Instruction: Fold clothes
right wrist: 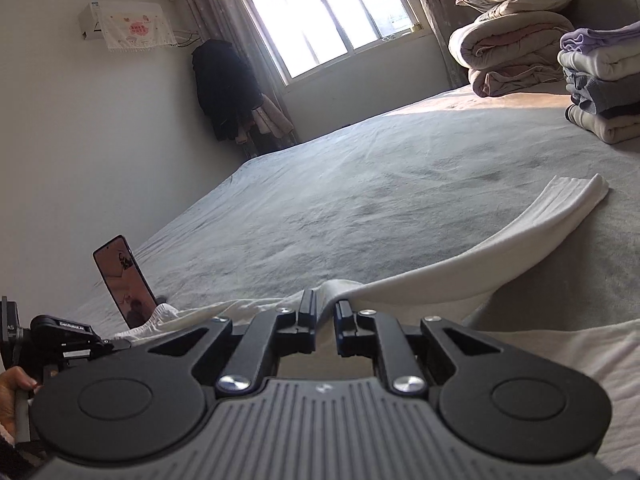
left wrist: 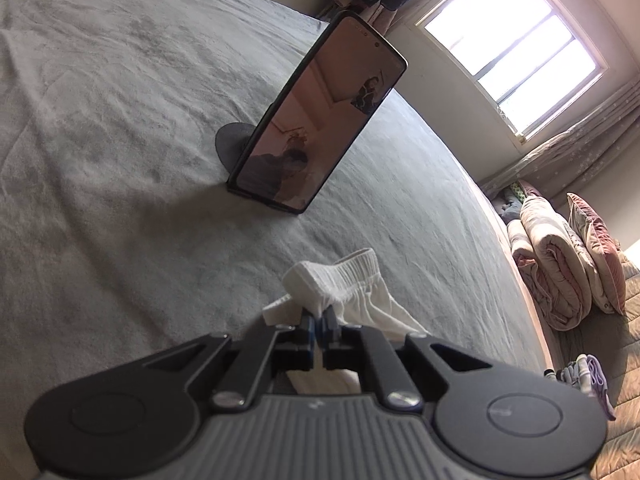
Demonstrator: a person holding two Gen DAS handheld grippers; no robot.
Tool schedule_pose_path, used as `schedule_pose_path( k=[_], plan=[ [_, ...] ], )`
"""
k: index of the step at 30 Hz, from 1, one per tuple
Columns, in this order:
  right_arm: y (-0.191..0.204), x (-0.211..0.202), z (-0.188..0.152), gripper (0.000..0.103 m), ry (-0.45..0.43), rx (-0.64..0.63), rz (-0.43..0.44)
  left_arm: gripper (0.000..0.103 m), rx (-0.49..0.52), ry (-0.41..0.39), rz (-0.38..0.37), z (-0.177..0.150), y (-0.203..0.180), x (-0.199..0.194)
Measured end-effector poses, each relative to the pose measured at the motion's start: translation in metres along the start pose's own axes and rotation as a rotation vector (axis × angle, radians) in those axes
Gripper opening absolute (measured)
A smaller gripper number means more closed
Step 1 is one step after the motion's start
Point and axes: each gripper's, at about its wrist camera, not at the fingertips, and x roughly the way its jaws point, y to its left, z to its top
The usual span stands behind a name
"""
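Both busy: left hand-held gripper (left wrist: 319, 317) pinches ribbed white garment (left wrist: 340, 280) waistband, right hand-held gripper (right wrist: 325, 307) ajar w/ soft hem between.

The white garment (left wrist: 352, 292) vanishes beneath the left gripper (left wrist: 320, 316), so its lower part stays unseen. The phone (left wrist: 316, 120) screen is too dim to read. The folded stack (right wrist: 604, 80) runs off the right edge. The wall-unit cloth's (right wrist: 136, 30) print is unreadable.

White ribbed garment (left wrist: 340, 280) on a grey bedsheet (left wrist: 120, 120), beside pink quilts (right wrist: 516, 44) and star-patterned curtains (left wrist: 576, 152)
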Motion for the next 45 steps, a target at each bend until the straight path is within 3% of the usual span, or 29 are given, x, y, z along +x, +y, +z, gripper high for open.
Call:
schedule_pose_path(
  k=[2, 6, 8, 13, 14, 16, 21, 26, 30, 36, 45],
  plan=[
    [0.001, 0.003, -0.013, 0.014, 0.056, -0.007, -0.001, 0.004, 0.036, 0.009, 0.065, -0.002, -0.002, 0.002],
    [-0.005, 0.016, -0.039, 0.013, 0.169, 0.013, -0.023, 0.011, 0.064, -0.005, 0.097, -0.003, -0.006, -0.002],
    [-0.009, 0.016, -0.046, 0.012, 0.166, 0.011, -0.022, 0.012, 0.077, -0.013, 0.109, -0.004, -0.008, -0.004],
    [-0.016, 0.014, -0.036, 0.02, 0.187, 0.043, 0.002, 0.034, 0.108, -0.035, 0.138, -0.005, -0.014, -0.01],
    [-0.018, 0.011, -0.034, 0.022, 0.187, 0.054, -0.001, 0.035, 0.115, -0.039, 0.143, -0.005, -0.015, -0.011],
    [-0.023, 0.004, -0.029, 0.039, 0.169, 0.063, -0.01, 0.036, 0.125, -0.048, 0.149, -0.006, -0.017, -0.014],
    [-0.041, -0.009, -0.015, 0.039, 0.136, 0.102, -0.059, 0.041, 0.185, -0.053, 0.122, -0.01, -0.036, -0.018],
    [-0.067, -0.014, 0.005, 0.04, 0.13, 0.205, -0.104, 0.046, 0.301, -0.016, 0.051, -0.02, -0.061, -0.017],
    [-0.098, -0.011, 0.026, 0.047, 0.141, 0.312, -0.148, 0.048, 0.385, 0.064, -0.049, -0.038, -0.085, -0.008],
    [-0.151, -0.007, 0.041, 0.047, 0.181, 0.46, -0.161, 0.051, 0.477, 0.195, -0.195, -0.07, -0.122, 0.014],
    [-0.19, -0.001, 0.05, 0.047, 0.215, 0.58, -0.095, 0.053, 0.566, 0.386, -0.349, -0.123, -0.174, 0.042]
  ],
)
